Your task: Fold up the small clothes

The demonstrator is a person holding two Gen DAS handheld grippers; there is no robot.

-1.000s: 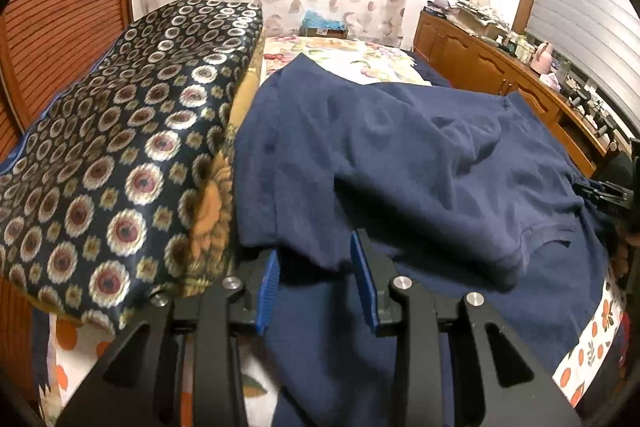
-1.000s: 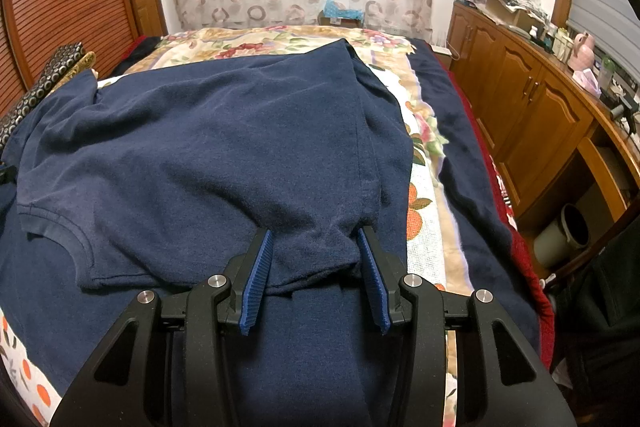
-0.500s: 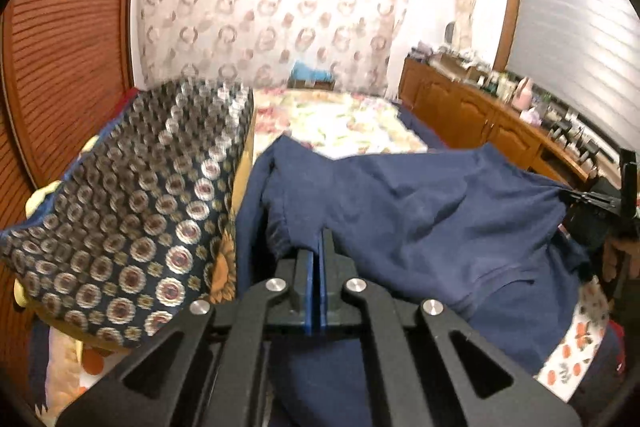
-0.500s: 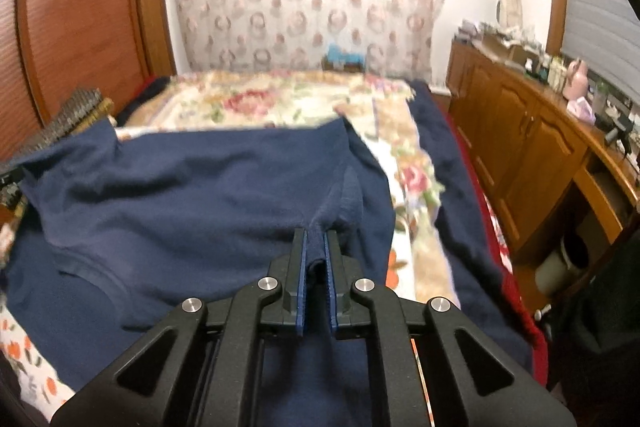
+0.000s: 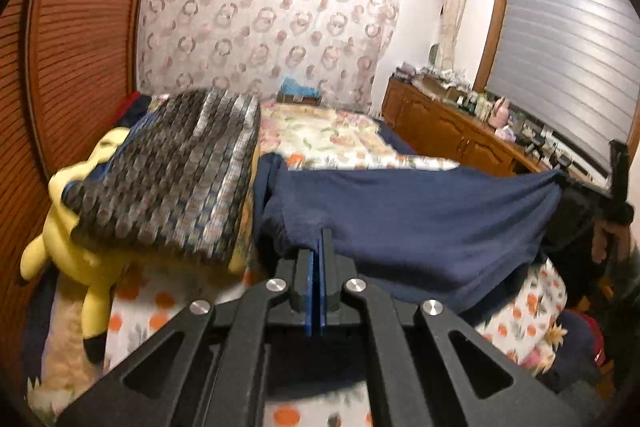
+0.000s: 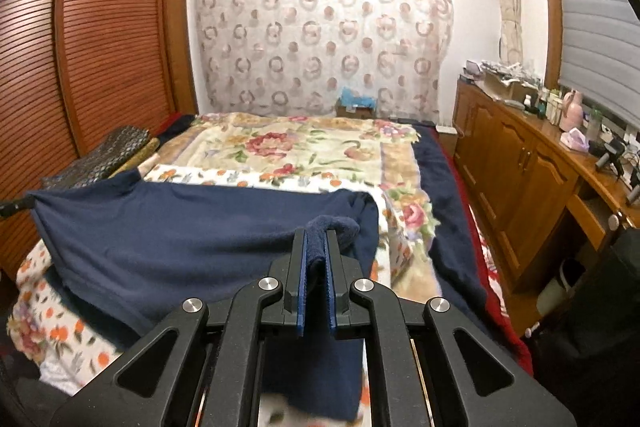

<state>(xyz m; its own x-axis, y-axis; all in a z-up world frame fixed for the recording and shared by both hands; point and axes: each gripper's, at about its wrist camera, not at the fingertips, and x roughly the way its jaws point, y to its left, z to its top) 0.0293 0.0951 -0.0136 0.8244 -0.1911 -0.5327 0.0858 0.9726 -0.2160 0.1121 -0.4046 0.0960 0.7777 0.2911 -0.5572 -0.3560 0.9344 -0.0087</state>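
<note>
A second ago both grippers stood wide open over the shirt lying flat on the bed; half a second ago they had closed on its cloth; now the left gripper (image 5: pixel 320 247) and the right gripper (image 6: pixel 315 247) are raised, and the shirt (image 6: pixel 192 239) hangs stretched between them above the bedspread (image 6: pixel 304 151) — where it lay, the orange-print sheet (image 5: pixel 132 311) is now bare.

The left gripper's blue pads are pressed almost together with a thin edge of navy cloth pinched between them; the right gripper's pads stand slightly apart, a thick bunched fold of the shirt wedged between them and bulging over the tips.

No container holds anything of the task; the wooden sideboard (image 6: pixel 520 163) along the right wall carries small bottles and clutter, too small to tell.

The shirt (image 5: pixel 400 219) is dark navy, soft and matte, pulled taut along its upper edge, its lower part sagging toward the sheet; from the left wrist its far corner reaches the other gripper at the right edge. The patterned cushion (image 5: pixel 176 167) and yellow plush (image 5: pixel 68 227) lie just beside it, blurred.
</note>
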